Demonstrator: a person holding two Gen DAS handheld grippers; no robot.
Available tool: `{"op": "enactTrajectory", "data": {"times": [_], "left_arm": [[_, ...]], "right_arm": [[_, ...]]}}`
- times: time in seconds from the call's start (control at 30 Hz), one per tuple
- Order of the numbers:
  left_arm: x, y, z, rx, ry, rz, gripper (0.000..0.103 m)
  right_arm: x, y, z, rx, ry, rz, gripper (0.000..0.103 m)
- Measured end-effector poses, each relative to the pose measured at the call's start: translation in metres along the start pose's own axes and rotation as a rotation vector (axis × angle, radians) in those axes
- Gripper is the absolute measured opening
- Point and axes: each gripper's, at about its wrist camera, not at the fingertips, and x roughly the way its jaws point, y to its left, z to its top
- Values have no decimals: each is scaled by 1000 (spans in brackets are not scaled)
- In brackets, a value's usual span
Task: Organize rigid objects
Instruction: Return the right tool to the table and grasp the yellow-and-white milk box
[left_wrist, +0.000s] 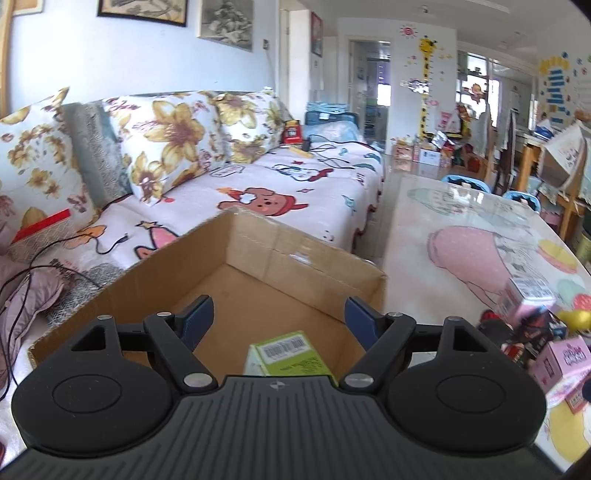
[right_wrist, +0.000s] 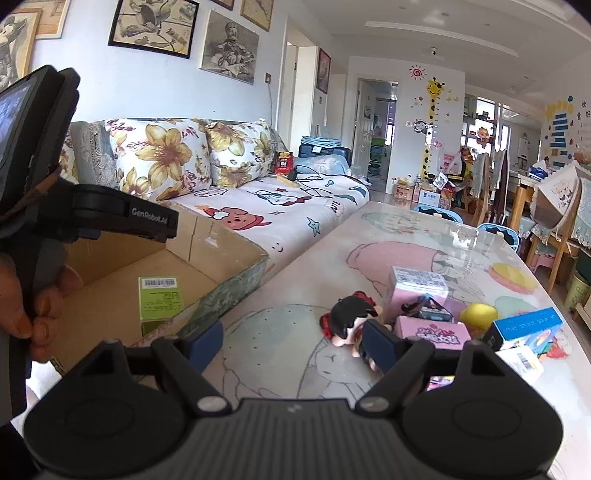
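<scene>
An open cardboard box (left_wrist: 303, 254) stands on the sofa beside the table; it also shows in the right wrist view (right_wrist: 218, 243). A green carton (left_wrist: 291, 354) lies on its floor, and shows in the right wrist view too (right_wrist: 160, 301). My left gripper (left_wrist: 279, 317) is open and empty above the box, over the carton. My right gripper (right_wrist: 291, 341) is open and empty over the table, left of a doll (right_wrist: 349, 319), pink boxes (right_wrist: 432, 330), a yellow ball (right_wrist: 478, 315) and a blue box (right_wrist: 528, 325).
The table (right_wrist: 295, 280) has a glossy cartoon-print top. The sofa (right_wrist: 280, 210) with floral pillows and cables runs along the left. Chairs and clutter stand at the far right. The left gripper's body and the hand holding it (right_wrist: 37, 321) fill the left of the right wrist view.
</scene>
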Motion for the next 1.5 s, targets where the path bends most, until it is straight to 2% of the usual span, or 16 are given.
{"op": "enactTrajectory", "data": {"times": [0.5,0.8,1.2,1.37,1.5], "left_arm": [[6,-30,-11,168,-32,-222,100],[20,-37,-15,231,-16,-303,100],[29,-44,-24,332,-1,-378,101],[26,-43,-27,345,4,-399,102],[25,-44,-31,354,13,-416,102]], "right_arm": [[-14,-82,-15,101,-24,-198,83],[-6,-126,-34,131,36,-276,84],[15,-153,-38,149,87,-202,88],[21,-163,-40,203,119,-149,84],[20,-165,-39,197,116,-134,81]]}}
